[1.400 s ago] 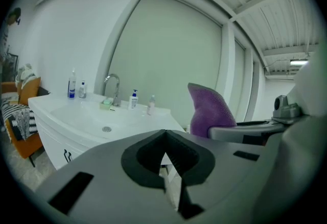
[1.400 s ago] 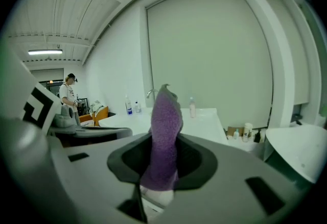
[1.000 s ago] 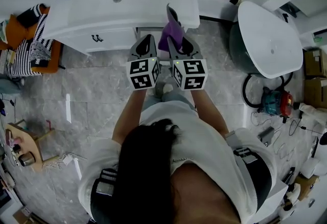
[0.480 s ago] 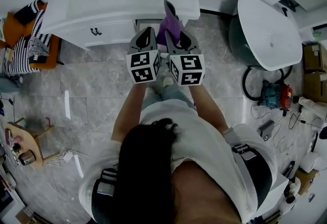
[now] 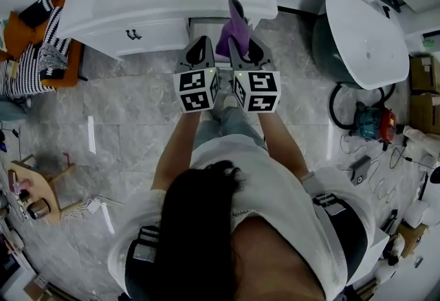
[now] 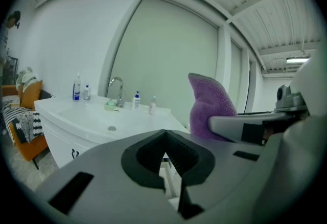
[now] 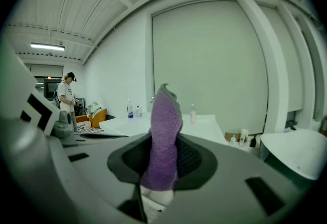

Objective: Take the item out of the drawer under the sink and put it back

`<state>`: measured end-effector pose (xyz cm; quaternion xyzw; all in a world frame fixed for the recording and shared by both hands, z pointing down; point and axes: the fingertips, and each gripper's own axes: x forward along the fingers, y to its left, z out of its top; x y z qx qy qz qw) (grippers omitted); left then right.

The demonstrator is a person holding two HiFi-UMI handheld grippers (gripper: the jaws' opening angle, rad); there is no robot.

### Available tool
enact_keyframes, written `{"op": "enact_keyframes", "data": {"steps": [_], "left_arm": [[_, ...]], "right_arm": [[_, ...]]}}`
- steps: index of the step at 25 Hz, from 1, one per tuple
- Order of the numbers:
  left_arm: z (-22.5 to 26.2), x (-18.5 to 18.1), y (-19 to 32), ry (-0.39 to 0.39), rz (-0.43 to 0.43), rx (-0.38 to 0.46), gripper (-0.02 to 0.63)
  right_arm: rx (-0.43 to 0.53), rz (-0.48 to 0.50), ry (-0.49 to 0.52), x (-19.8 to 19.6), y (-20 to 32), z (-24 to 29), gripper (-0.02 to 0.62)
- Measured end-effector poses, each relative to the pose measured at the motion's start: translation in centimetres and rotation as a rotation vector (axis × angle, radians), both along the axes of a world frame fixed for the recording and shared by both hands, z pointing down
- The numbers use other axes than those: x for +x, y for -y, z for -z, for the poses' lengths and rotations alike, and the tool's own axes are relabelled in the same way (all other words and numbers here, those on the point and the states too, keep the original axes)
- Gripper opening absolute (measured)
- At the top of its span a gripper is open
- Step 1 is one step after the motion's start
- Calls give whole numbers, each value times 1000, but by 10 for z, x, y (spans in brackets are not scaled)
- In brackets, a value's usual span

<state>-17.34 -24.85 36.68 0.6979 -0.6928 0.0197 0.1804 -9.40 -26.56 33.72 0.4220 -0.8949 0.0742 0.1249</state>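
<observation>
Head view: the right claw (image 5: 239,47) is clenched on a purple towel (image 5: 232,30). The towel sticks out past the jaw tips with its long axis running on from the claw, away from the person and toward the sink cabinet (image 5: 155,37). In the right gripper view the towel (image 7: 163,131) stands upright between the pads of the right claw (image 7: 162,159). It is pinched near its lower end, with a short tail hanging below the grip and most of its length rising above.

The left claw (image 5: 201,49) is held just beside the right one, on its left, with the marker cubes nearly touching. In the left gripper view the left claw (image 6: 166,154) has its jaw tips together on nothing, and the towel (image 6: 209,103) shows off to its right.

The drawer (image 5: 206,25) under the counter seems to stand open. It lies ahead of both claws and lower, straight out from the left claw and slightly to the left of the right one. The towel's far end overlaps the drawer's right edge in the head view.

Putting the towel back looks to me like a move forward, down and a little left for the right claw. That claw carries the towel and is near the drawer. The towel's free length would have to tip over to lie inside, not enter end-on. The empty left claw is the one better lined up with the drawer front for pushing it shut.
</observation>
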Motion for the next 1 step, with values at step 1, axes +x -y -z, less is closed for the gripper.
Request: {"op": "enact_keyframes", "data": {"steps": [1], "left_arm": [[-1,-4,-1,0,4,-1,3]], "right_arm": [[1,2,-2,-2,-1,-1,120]]}}
